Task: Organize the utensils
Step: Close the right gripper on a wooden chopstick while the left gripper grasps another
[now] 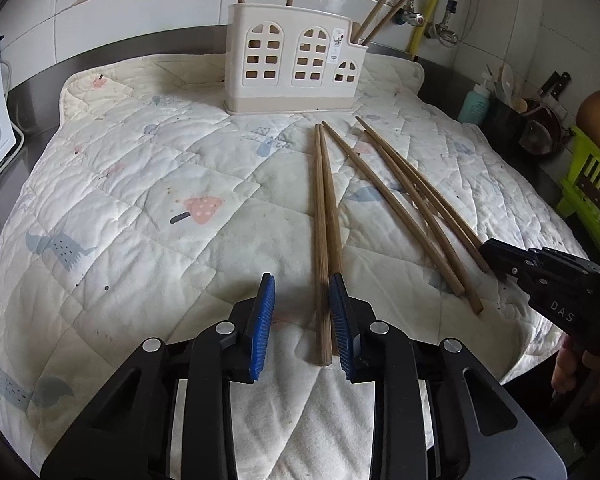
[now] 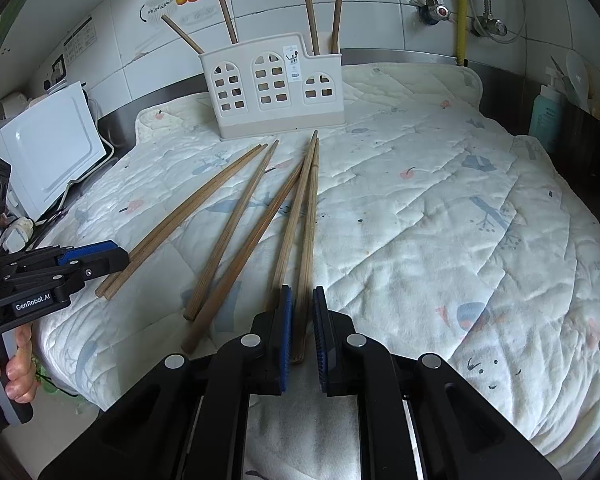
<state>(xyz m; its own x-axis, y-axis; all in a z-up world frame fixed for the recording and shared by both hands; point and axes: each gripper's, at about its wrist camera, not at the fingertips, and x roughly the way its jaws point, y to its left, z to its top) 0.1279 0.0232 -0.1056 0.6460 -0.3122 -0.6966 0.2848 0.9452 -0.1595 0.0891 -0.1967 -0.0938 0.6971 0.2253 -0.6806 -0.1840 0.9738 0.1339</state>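
Note:
Several wooden chopsticks lie fanned out on a quilted mat (image 1: 140, 208) in front of a cream utensil holder (image 1: 292, 60) (image 2: 276, 92), which has a few chopsticks standing in it. My left gripper (image 1: 302, 320) straddles the near ends of the left chopstick pair (image 1: 324, 240). That pair lies against the right pad, and a gap shows at the left pad. In the right wrist view, the left gripper (image 2: 120, 258) sits at that pair's ends (image 2: 108, 290). My right gripper (image 2: 302, 336) (image 1: 490, 254) is shut on the near ends of the right chopstick pair (image 2: 306, 240).
A white appliance (image 2: 48, 152) stands left of the mat. A teal bottle (image 1: 476, 104), dark pots and a green rack (image 1: 588, 176) crowd the right side. Pipes and valves (image 2: 440, 12) run along the tiled wall behind the holder. A hand (image 2: 20, 376) grips the left handle.

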